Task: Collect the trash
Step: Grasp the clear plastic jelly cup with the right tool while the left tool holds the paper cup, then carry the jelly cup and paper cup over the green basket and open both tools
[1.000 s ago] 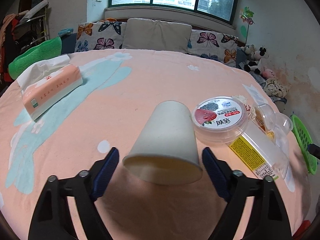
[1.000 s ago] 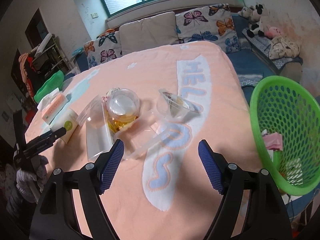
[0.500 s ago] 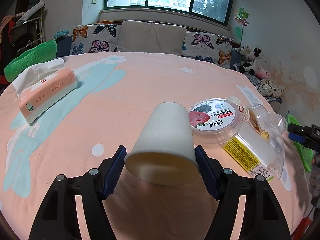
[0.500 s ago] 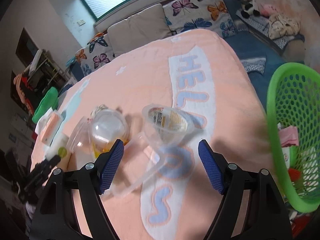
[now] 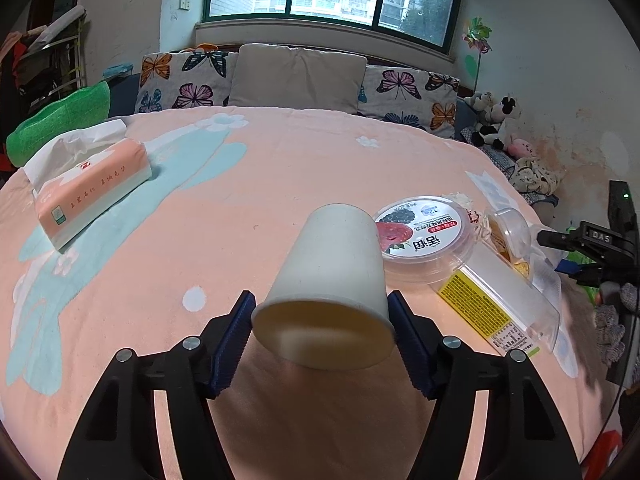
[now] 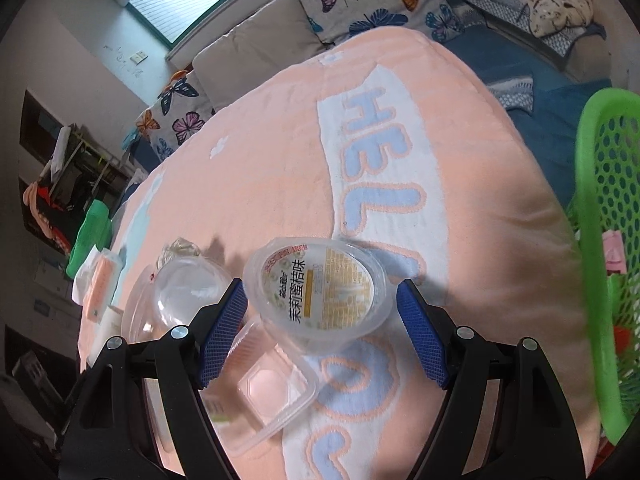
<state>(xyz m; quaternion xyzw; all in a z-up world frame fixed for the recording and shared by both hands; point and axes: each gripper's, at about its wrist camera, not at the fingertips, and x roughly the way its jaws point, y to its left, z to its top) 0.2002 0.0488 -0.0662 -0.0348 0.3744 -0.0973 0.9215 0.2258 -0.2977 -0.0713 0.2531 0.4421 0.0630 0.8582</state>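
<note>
A white paper cup [image 5: 336, 256] lies on its side on the pink blanket [image 5: 280, 168], mouth toward me. My left gripper [image 5: 320, 328] is closing on it, and both blue pads touch its rim. To its right lie a lidded fruit cup [image 5: 420, 232] and a clear box with a yellow label [image 5: 492, 300]. In the right wrist view a clear plastic cup with a yellow label [image 6: 320, 284] lies tilted between the fingers of my right gripper [image 6: 322, 328]. That gripper is open, with gaps at both pads.
A green mesh basket [image 6: 600, 240] with some trash stands off the bed's right edge. A clear dome container [image 6: 184, 292] and an open clear clamshell [image 6: 272, 392] lie left of the cup. A tissue pack [image 5: 88, 192] rests far left. Pillows line the back.
The left jaws have narrowed from wide of the paper cup to touching its rim. The right gripper has moved in, down and rolled, so the clear cup now sits between its fingers.
</note>
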